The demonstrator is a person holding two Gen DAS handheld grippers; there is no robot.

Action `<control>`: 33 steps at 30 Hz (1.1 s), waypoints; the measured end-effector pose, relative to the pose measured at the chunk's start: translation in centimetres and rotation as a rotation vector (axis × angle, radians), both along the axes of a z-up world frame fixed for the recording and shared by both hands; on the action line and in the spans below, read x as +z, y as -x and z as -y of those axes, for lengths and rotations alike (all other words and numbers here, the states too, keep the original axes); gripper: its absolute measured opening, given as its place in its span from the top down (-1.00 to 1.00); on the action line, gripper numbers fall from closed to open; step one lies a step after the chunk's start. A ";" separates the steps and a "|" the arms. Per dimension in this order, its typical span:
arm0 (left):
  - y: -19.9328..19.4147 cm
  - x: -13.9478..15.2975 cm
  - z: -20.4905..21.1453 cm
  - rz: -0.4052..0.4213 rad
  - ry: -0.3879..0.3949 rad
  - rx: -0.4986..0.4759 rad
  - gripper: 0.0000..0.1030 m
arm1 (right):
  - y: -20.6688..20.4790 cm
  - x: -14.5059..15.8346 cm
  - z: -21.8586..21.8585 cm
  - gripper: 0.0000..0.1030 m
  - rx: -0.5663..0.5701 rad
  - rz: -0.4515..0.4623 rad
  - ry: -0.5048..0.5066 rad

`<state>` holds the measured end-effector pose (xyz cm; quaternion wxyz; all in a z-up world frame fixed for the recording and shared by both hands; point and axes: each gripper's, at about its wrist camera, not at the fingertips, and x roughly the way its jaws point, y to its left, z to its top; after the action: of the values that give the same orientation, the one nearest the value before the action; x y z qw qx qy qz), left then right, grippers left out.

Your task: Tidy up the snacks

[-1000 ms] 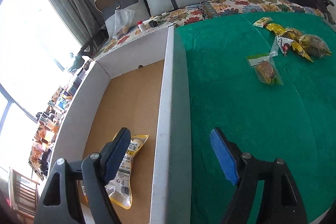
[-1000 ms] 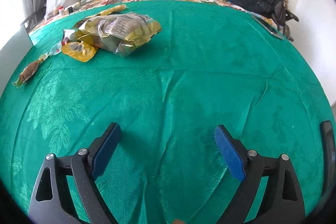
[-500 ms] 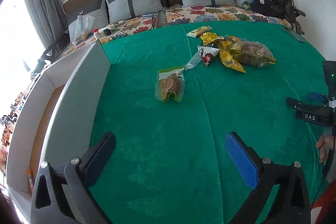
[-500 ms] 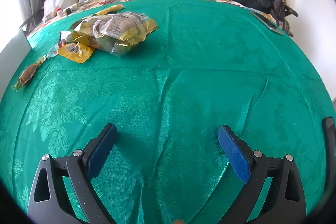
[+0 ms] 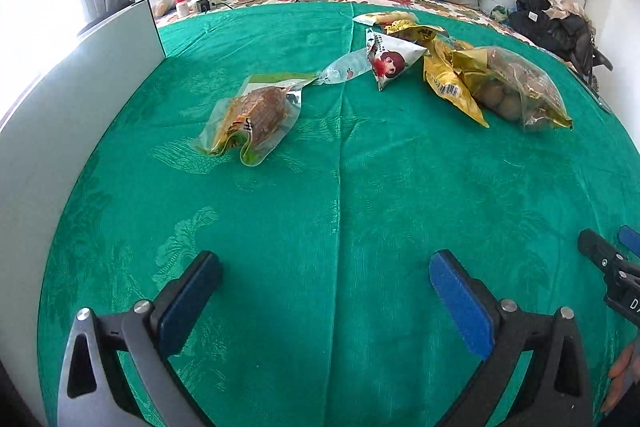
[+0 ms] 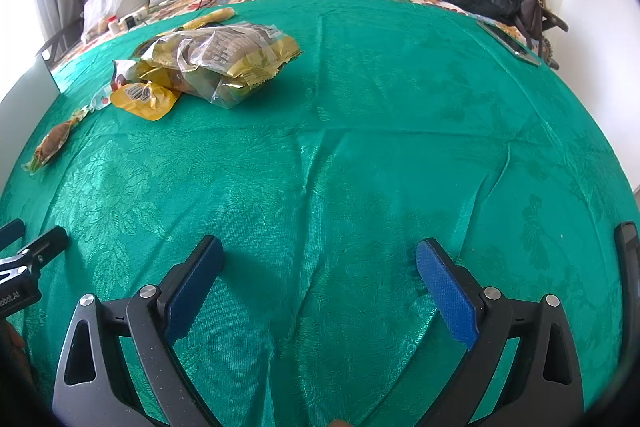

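Left wrist view: left gripper [image 5: 326,281] has jaws spread wide, nothing between them, hovering low over the green bedspread [image 5: 340,227]. Nearest snack is the clear pack w/ brown contents [image 5: 256,117], ahead and a bit left of the jaw centreline, well apart from the pads. Its long axis runs diagonally, near-left end to far-right end, so it looks like the jaws would need a slight twist to close across the short side. Behind it, in a loose row going right: small clear pouch [image 5: 342,71], triangular cartoon pack [image 5: 390,61], yellow packs [image 5: 448,79], big clear bag of round pieces [image 5: 516,87]. White box wall [image 5: 72,95] stands along the left edge, just beside the bedspread; prob. the drop spot, its inside not visible here. Right gripper [image 5: 612,259] pokes in at the right edge.

Right wrist view: right gripper [image 6: 320,281] also wide open and empty, over bare bedspread. Snack pile [image 6: 216,63] sits far ahead-left; the brown pack [image 6: 50,145] lies at the far left edge, well apart.

Judgement: left gripper is nearer the brown pack and on the box side, so it's the better one to take it.
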<state>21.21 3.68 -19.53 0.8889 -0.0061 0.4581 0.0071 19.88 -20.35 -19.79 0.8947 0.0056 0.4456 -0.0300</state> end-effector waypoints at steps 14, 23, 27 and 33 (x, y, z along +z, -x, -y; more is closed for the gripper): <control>-0.3 0.0 -0.3 -0.001 0.000 0.000 -1.00 | -0.1 0.0 0.1 -0.92 0.000 0.000 -0.001; -0.3 0.0 -0.3 0.000 0.001 -0.001 -1.00 | -0.1 0.0 0.1 -0.93 0.000 0.000 -0.001; -0.2 0.0 -0.3 0.000 0.001 -0.001 -1.00 | -0.1 0.0 0.1 -0.93 0.001 0.000 -0.002; -0.2 0.0 -0.3 0.000 0.000 -0.001 -1.00 | -0.1 0.0 0.1 -0.93 0.001 0.000 -0.002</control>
<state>21.44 3.94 -19.54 0.8888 -0.0061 0.4582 0.0067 19.99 -20.47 -19.80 0.8947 0.0062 0.4457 -0.0293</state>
